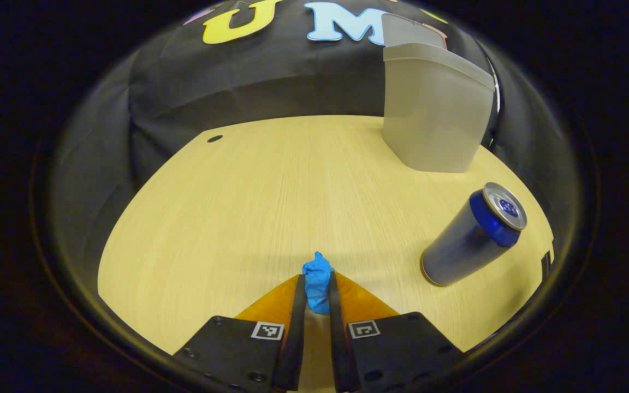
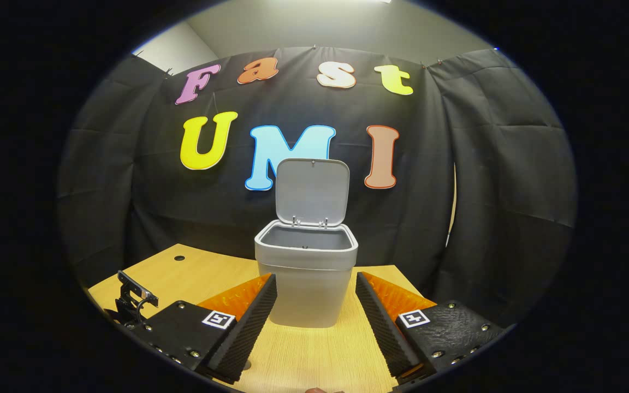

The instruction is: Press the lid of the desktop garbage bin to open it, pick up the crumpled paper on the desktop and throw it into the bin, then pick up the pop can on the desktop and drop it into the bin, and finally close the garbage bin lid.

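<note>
In the left gripper view my left gripper (image 1: 316, 286) is shut on a blue crumpled paper (image 1: 316, 277), which pokes out past the fingertips just above the wooden table (image 1: 249, 207). A blue and silver pop can (image 1: 470, 236) stands upright to the right of it. The grey bin (image 1: 434, 109) is at the far right of that table. In the right gripper view the bin (image 2: 306, 273) stands straight ahead with its lid (image 2: 312, 192) raised upright and its inside bare as far as I can see. My right gripper (image 2: 314, 314) is open, with its fingers either side of the bin, short of it.
A small dark hole (image 1: 214, 138) marks the table's far left corner. The black cloth wall closes the table's far side. Part of a dark device (image 2: 131, 303) shows at the lower left of the right gripper view.
</note>
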Demonstrator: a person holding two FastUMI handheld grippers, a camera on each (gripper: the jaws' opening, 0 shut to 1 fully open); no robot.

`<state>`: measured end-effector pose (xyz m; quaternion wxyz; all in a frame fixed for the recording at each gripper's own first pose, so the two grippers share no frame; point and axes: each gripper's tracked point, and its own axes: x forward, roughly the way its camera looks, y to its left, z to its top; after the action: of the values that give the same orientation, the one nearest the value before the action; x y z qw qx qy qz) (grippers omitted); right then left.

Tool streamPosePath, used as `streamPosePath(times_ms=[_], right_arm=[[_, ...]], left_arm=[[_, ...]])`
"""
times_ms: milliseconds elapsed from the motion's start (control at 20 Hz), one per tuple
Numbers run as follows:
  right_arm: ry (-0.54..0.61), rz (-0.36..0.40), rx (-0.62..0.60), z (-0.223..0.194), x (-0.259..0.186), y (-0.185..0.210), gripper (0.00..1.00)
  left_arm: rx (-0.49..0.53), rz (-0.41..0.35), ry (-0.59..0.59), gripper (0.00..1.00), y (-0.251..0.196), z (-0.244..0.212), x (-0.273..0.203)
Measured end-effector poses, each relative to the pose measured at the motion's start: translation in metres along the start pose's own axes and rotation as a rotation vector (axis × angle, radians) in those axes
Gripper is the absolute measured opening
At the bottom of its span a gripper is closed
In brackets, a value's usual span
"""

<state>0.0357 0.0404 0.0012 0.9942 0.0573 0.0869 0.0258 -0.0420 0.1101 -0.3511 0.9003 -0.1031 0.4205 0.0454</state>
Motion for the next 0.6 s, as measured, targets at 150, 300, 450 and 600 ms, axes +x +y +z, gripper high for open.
streamPosePath(times_ms=[150, 300, 450, 600], right_arm=[[0.001, 0.009, 0.006, -0.001, 0.000, -0.001, 0.94], [-0.006, 0.018, -0.003, -0.001, 0.000, -0.003, 0.94], [-0.016, 0.027, -0.005, 0.000, -0.002, -0.005, 0.94], [-0.020, 0.032, -0.001, -0.001, -0.003, -0.009, 0.94]], left_arm=[[-0.007, 0.021, -0.027, 0.19, 0.003, 0.005, -0.006], [0.004, 0.014, -0.070, 0.19, -0.003, 0.015, -0.015], [0.005, 0.005, -0.108, 0.19, -0.010, 0.033, -0.023], [-0.017, -0.009, -0.141, 0.16, -0.018, 0.055, -0.035]])
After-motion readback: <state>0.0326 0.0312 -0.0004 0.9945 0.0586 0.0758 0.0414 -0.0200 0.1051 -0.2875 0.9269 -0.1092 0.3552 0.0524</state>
